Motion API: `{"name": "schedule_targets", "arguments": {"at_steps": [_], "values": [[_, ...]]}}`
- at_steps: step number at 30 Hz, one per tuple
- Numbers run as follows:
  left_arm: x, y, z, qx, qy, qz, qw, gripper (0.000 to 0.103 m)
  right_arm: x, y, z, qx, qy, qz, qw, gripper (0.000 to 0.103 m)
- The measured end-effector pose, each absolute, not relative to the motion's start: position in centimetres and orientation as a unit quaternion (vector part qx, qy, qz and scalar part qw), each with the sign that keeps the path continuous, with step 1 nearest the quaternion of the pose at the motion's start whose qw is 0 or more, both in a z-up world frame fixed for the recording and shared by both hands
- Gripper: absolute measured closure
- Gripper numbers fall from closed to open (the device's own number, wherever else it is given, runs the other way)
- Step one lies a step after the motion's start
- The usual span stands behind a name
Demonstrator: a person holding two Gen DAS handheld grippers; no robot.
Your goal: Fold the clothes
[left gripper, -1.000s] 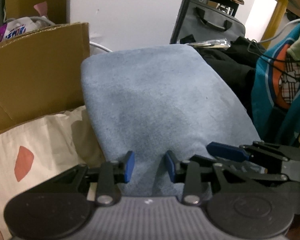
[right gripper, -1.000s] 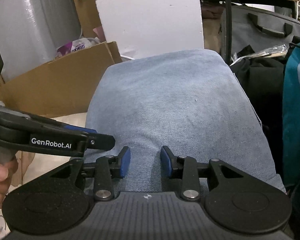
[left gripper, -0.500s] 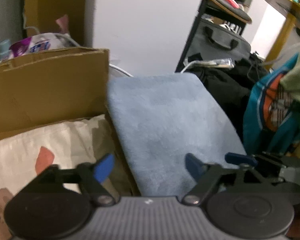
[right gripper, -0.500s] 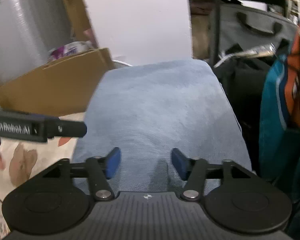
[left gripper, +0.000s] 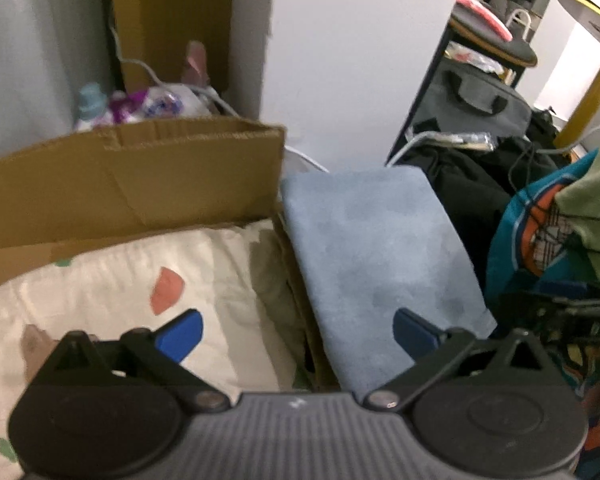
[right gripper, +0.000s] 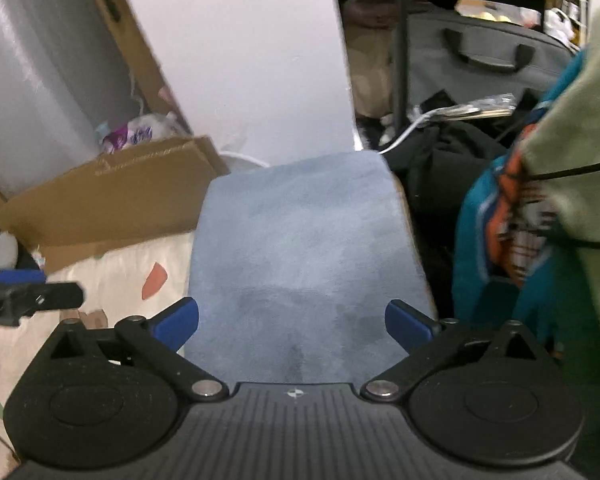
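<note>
one folded blue garment [right gripper: 308,248], one cardboard box [left gripper: 132,176], two hand-held grippers [left gripper: 296,332] [right gripper: 292,320]

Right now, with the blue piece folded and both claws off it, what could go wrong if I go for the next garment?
The left claw and right claw are opening, nothing between them.
1. The folded blue cloth lies against the heaped teal shirt; dragging that out may disturb the fold.
2. Black cables cross the green garment and could snag a claw.
</note>
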State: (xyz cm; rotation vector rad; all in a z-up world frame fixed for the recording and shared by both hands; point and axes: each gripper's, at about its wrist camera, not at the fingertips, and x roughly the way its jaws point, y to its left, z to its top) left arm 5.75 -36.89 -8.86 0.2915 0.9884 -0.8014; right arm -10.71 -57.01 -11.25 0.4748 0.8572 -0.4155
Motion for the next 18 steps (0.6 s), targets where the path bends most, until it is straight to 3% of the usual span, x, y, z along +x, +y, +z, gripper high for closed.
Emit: {"name": "schedule_targets", "arguments": {"at_steps": [18], "values": [[1.9, -28.2, 7.0, 0.108, 0.450, -0.327, 0.824, 0.001, -15.3, -56.6, 1.5, 0.290, 0.414, -0.153, 0.849, 0.001]]}}
